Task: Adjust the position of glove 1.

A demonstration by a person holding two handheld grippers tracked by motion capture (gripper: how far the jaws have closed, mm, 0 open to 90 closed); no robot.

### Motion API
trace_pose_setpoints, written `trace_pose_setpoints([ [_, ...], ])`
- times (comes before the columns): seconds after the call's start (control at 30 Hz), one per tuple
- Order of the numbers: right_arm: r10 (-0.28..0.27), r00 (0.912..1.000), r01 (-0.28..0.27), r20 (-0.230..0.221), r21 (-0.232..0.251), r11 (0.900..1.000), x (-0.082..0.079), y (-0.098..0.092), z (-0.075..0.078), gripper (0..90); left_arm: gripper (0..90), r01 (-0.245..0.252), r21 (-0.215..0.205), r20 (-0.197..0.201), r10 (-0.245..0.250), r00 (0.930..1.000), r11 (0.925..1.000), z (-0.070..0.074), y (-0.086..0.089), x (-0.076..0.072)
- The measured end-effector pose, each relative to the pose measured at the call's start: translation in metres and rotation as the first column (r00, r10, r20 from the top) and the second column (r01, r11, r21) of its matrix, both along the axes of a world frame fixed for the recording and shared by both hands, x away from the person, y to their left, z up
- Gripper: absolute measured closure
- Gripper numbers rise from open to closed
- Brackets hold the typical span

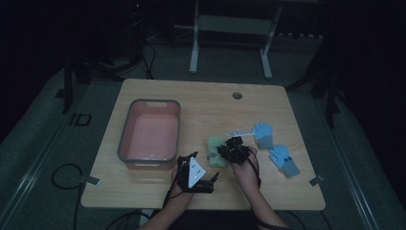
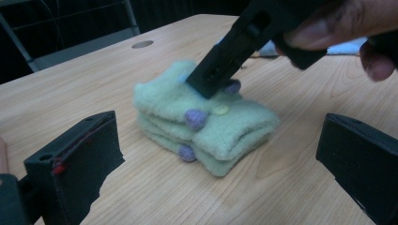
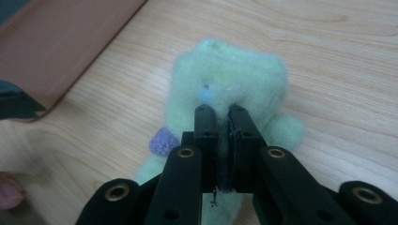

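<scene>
A folded pale green glove (image 1: 214, 149) (image 2: 206, 124) (image 3: 230, 77) with purple fingertip pads lies on the wooden table (image 1: 201, 103), right of the bin. My right gripper (image 1: 224, 151) (image 3: 223, 112) points down onto its top. The jaws are shut, with a thin dark sliver of the glove's fabric pinched between the pads. In the left gripper view the right gripper (image 2: 206, 86) comes in from the upper right and its tip rests on the glove. My left gripper (image 1: 213, 181) (image 2: 220, 140) sits low near the table's front edge, open wide, facing the glove from a short way off.
A grey-rimmed pink bin (image 1: 125, 129) (image 3: 70, 42) stands left of the glove. Two blue gloves (image 1: 263, 134) (image 1: 285, 161) lie to the right, with a thin white strip (image 1: 239, 134) beside them. A cable hole (image 1: 237, 95) (image 2: 142, 44) sits near the far edge.
</scene>
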State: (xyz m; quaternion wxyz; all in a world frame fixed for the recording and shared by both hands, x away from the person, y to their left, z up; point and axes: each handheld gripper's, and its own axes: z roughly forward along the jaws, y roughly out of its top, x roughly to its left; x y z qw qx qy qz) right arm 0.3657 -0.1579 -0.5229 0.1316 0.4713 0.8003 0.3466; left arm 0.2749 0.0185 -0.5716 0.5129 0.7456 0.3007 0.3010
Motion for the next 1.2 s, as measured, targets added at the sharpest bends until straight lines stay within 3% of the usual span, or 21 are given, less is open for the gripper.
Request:
trace_pose_setpoints([
  [0.2, 0.004, 0.9999, -0.005, -0.012, -0.011, 1.0, 0.003, 0.0, -0.01, 82.6, 0.2, 0.002, 0.008, 0.002, -0.002, 1.0, 1.0, 0.0, 0.0, 0.0],
  [0.3, 0.013, 0.9998, -0.013, -0.013, 0.002, 1.0, 0.004, -0.002, -0.009, 79.8, 0.2, 0.008, -0.011, -0.003, -0.008, 1.0, 0.9999, 0.0, 0.001, 0.001],
  [0.47, 0.05, 0.9986, -0.05, 0.016, 0.01, 0.999, 0.002, -0.009, 0.004, 67.5, 0.2, 0.029, -0.035, -0.026, -0.03, 0.9992, 0.999, 0.0, 0.002, 0.004],
  [0.53, 0.076, 0.9965, -0.077, 0.035, 0.025, 0.997, 0.002, -0.014, 0.009, 59.1, 0.2, 0.05, -0.016, -0.055, -0.051, 0.9972, 0.9986, 0.002, 0.002, 0.007],
  [0.63, 0.092, 0.9942, -0.094, 0.056, 0.04, 0.995, 0.002, -0.024, 0.015, 48.3, 0.2, 0.086, -0.015, -0.103, -0.087, 0.9909, 0.9962, 0.004, 0.0, 0.01],
  [0.73, 0.104, 0.993, -0.107, 0.057, 0.06, 0.992, 0.003, -0.035, 0.017, 36.6, 0.2, 0.113, -0.022, -0.111, -0.115, 0.9872, 0.9933, 0.007, 0.0, 0.011],
  [0.83, 0.134, 0.9898, -0.138, 0.048, 0.082, 0.987, 0.004, -0.045, 0.018, 26.3, 0.2, 0.126, 0.007, -0.15, -0.124, 0.9809, 0.992, 0.011, -0.002, 0.014],
  [0.9, 0.151, 0.9876, -0.155, 0.043, 0.111, 0.982, 0.005, -0.05, 0.018, 21.1, 0.3, 0.146, 0.025, -0.214, -0.138, 0.9671, 0.9889, 0.014, -0.003, 0.016],
  [0.93, 0.163, 0.9856, -0.167, 0.044, 0.122, 0.978, 0.004, -0.052, 0.018, 18.0, 0.2, 0.162, 0.022, -0.223, -0.153, 0.9627, 0.9865, 0.015, -0.003, 0.016],
  [1.1, 0.188, 0.9799, -0.194, 0.067, 0.104, 0.975, 0.004, -0.06, 0.015, 17.2, 0.2, 0.217, -0.03, -0.22, -0.219, 0.9507, 0.9756, 0.02, -0.004, 0.014],
  [1.2, 0.215, 0.9733, -0.222, 0.081, 0.102, 0.97, 0.006, -0.063, 0.015, 17.3, 0.2, 0.24, -0.035, -0.21, -0.242, 0.9472, 0.9701, 0.023, -0.005, 0.012],
])
